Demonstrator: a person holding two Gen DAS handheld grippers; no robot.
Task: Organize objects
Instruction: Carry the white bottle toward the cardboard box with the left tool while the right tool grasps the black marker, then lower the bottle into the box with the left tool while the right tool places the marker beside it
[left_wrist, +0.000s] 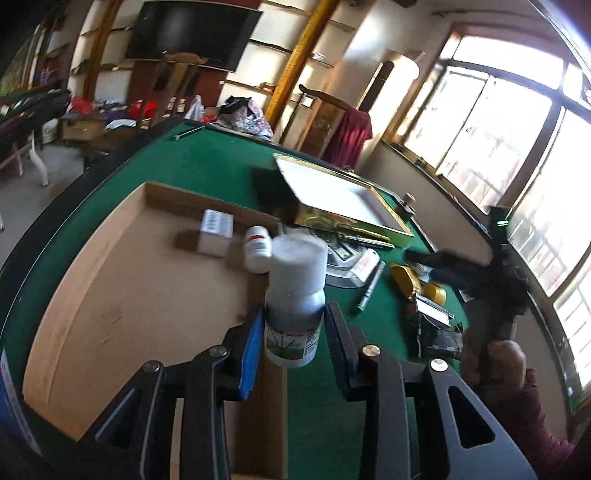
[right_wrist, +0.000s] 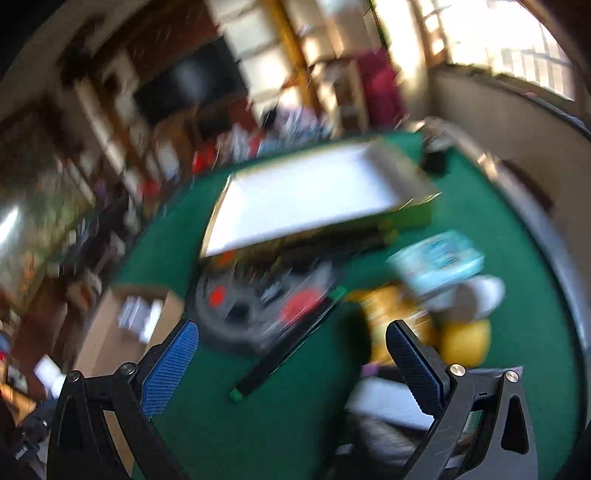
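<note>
Left tool (left_wrist: 293, 325) gripping white bottle (left_wrist: 295, 291) between pads, carrying it above right edge of cardboard tray (left_wrist: 122, 291) on green bench (left_wrist: 207, 162). Small white bottle (left_wrist: 255, 253) and white box (left_wrist: 216, 236) lying in tray. Right tool (right_wrist: 291, 354) gaping wide, holding nothing, hovering over green-capped marker (right_wrist: 284, 350).

You face a green-topped table (left_wrist: 207, 162) in a cluttered room, with a dark television (left_wrist: 192, 33) hung between pale wall shelves (left_wrist: 273, 48) and a yellow pillar (left_wrist: 299, 55). To your right, large windows (left_wrist: 491, 122) pour in bright daylight, and a red cloth (left_wrist: 351, 136) drapes over a wooden chair (left_wrist: 317, 122).
</note>
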